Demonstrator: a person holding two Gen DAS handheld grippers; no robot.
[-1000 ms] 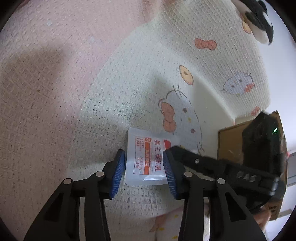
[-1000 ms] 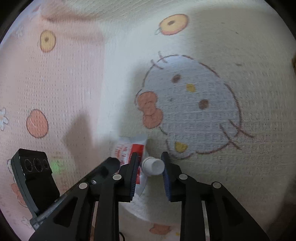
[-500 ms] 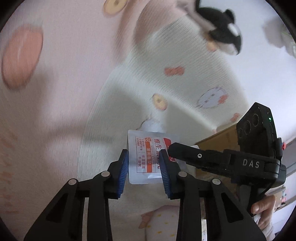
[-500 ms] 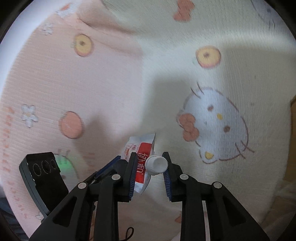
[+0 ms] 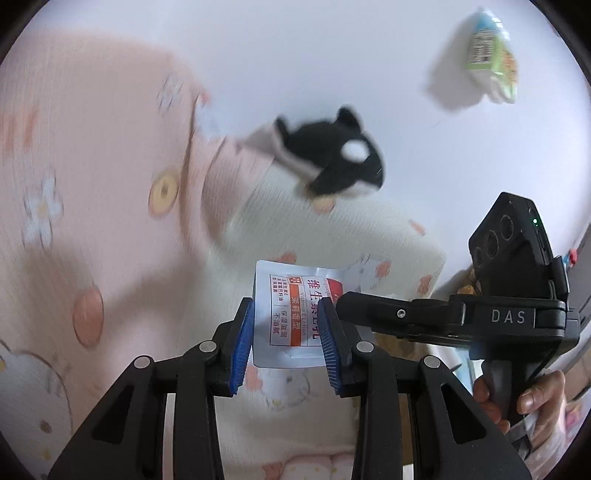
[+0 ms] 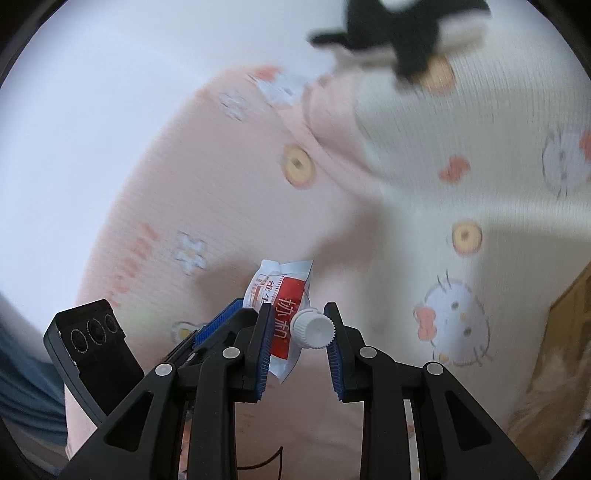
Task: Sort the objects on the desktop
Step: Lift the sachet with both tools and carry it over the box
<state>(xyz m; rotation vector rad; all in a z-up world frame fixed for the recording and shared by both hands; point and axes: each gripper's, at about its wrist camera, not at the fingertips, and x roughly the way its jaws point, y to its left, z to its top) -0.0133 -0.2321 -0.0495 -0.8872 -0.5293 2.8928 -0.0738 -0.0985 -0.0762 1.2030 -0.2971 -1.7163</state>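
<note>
Pink-and-cream cartoon cloth (image 5: pixel 110 229) covers the white table. At 6 o'clock, the left gripper (image 5: pixel 285 341) clamps the lotion sachet's (image 5: pixel 291 317) flat end while the right gripper (image 6: pixel 297 347) pinches its white cap (image 6: pixel 314 328). A black-and-white plush (image 5: pixel 332 162) lies at 12 o'clock, a green packet (image 5: pixel 487 55) at 2.

Left wrist view: looks forward along its fingers, down over the patterned cloth (image 5: pixel 110 258), close.
Right wrist view: same manner, from the opposite side.
Shared: lotion pouch (image 5: pixel 291 317) (image 6: pixel 282 295), plush orca (image 5: pixel 332 158) (image 6: pixel 410 33), cloth.
</note>
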